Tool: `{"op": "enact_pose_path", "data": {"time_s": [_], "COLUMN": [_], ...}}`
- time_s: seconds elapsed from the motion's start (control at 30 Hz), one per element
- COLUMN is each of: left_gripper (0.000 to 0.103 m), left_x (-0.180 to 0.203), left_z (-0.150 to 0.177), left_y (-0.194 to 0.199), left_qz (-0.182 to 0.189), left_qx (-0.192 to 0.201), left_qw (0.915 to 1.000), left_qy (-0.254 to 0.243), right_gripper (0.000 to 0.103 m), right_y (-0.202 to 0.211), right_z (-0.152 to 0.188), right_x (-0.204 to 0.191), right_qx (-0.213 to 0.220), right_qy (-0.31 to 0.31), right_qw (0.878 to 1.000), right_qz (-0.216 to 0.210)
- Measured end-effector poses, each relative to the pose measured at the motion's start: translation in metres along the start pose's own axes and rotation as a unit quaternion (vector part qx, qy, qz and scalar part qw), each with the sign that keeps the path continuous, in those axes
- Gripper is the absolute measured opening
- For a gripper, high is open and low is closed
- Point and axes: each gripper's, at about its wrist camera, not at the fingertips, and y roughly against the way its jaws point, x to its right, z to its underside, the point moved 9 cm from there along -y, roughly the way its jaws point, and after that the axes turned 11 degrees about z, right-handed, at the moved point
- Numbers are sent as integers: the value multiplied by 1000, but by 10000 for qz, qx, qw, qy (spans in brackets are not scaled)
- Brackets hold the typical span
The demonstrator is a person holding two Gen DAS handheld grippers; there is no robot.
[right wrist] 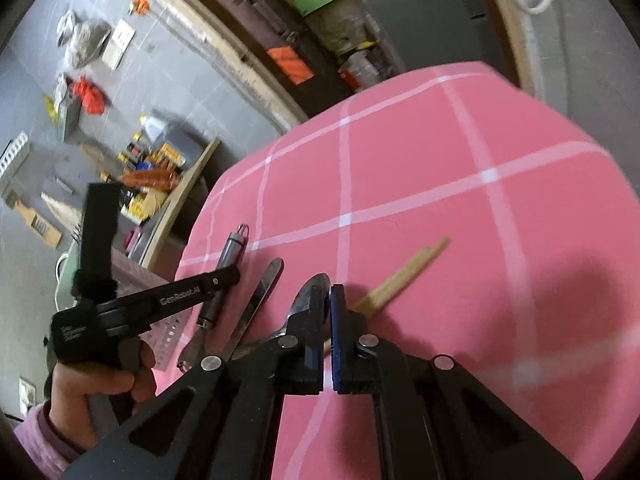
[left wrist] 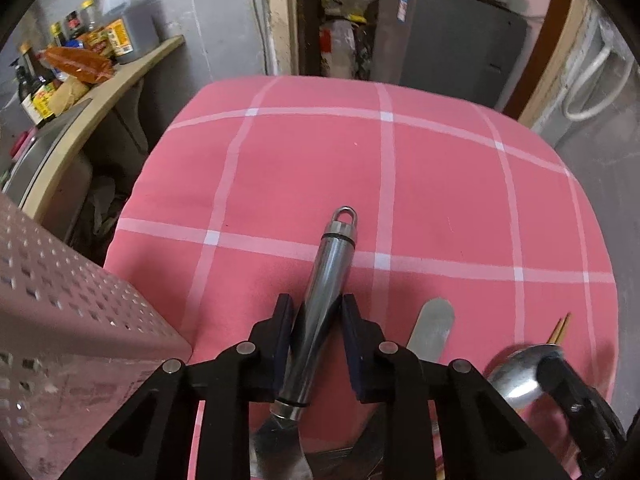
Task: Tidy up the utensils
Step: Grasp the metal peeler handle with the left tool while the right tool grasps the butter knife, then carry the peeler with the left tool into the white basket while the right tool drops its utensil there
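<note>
A steel utensil with a thick round handle and hanging loop (left wrist: 326,288) lies on the pink checked tablecloth (left wrist: 360,168). My left gripper (left wrist: 318,312) is open, its jaws on either side of that handle. It also shows in the right wrist view (right wrist: 228,256) under the left gripper's arm (right wrist: 168,300). A flat steel handle (left wrist: 434,328), a spoon bowl (left wrist: 516,376) and wooden chopsticks (right wrist: 404,272) lie to the right. My right gripper (right wrist: 326,300) is shut on the spoon (right wrist: 308,296), a little above the cloth.
A perforated pinkish-grey holder (left wrist: 72,340) stands at the table's left edge. A shelf with bottles and packets (left wrist: 80,52) is beyond it. A grey cabinet (left wrist: 452,40) stands behind the table.
</note>
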Motion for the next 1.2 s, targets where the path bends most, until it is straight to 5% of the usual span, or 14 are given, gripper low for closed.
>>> {"op": "enact_pose_path", "data": {"time_s": [0.2,0.37,0.83,1.2], "left_gripper": [19,18,18,18], "left_x": [5,4,17,-14], "left_z": [6,25,41,17], "left_y": [3,18,134,230], "left_qz": [416,893,1500,1785], "left_qx": [-440,-413,916,1811], "left_qw": [9982,9946,9839,9658], "left_qy": [17,344,-320,-507], "right_gripper": [2,1,1,1], "right_y": [48,101,224,263], "right_z": [-2,-13,-42,-52], "right_x": [9,10,-26,-95], "right_qx": [401,1013,2189,2742], "right_qy": [91,464,967,1288], "right_qw": [9985,9904,9601,9424], "right_qz": [369,822,1448,1418]}}
